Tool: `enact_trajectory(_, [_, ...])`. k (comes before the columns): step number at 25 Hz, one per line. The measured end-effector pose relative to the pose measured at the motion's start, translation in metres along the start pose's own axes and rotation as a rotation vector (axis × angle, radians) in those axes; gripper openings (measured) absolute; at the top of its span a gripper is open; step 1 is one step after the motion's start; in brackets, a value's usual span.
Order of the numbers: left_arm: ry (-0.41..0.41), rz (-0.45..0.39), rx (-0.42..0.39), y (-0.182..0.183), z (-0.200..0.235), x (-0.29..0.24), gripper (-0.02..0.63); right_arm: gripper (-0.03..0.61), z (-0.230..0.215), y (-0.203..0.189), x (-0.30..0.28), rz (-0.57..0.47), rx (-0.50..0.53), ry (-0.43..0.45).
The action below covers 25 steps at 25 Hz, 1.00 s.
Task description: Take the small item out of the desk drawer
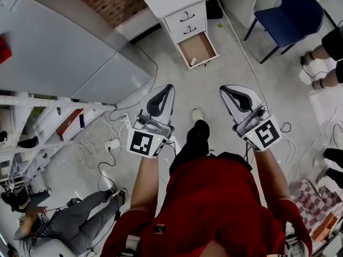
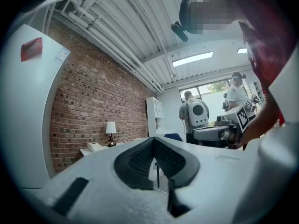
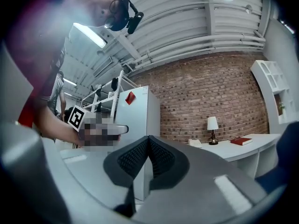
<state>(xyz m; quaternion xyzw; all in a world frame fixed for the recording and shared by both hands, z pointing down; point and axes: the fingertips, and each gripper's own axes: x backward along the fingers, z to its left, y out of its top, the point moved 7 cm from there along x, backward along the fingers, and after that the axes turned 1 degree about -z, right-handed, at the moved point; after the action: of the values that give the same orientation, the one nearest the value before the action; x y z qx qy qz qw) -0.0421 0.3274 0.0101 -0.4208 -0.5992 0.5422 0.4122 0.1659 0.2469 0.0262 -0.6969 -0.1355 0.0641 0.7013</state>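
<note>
Wooden drawer (image 1: 197,46) — rough brick wall (image 2: 93,106)

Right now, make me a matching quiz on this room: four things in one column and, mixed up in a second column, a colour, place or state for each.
Things:
1. bottom drawer
2. chair
3. left tool
4. small item

Descriptions:
A. blue
B. shut, holding nothing
C. pulled open
D. lying inside the drawer, near its front

Pairs: 1-C, 2-A, 3-B, 4-D
</note>
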Motion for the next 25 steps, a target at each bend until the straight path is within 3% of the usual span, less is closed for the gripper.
enact_trajectory(12, [-0.068,0.044,0.034,-0.036,0.129,-0.117,0.005,0.012,-0.115,-0.014,-0.128,0.007,-0.008,-0.069])
enact_trajectory(25, [-0.116,0.119,0.071,-0.101,0.185,-0.198,0.005,0.012,-0.197,-0.055,-0.187,0.063,-0.003,-0.077])
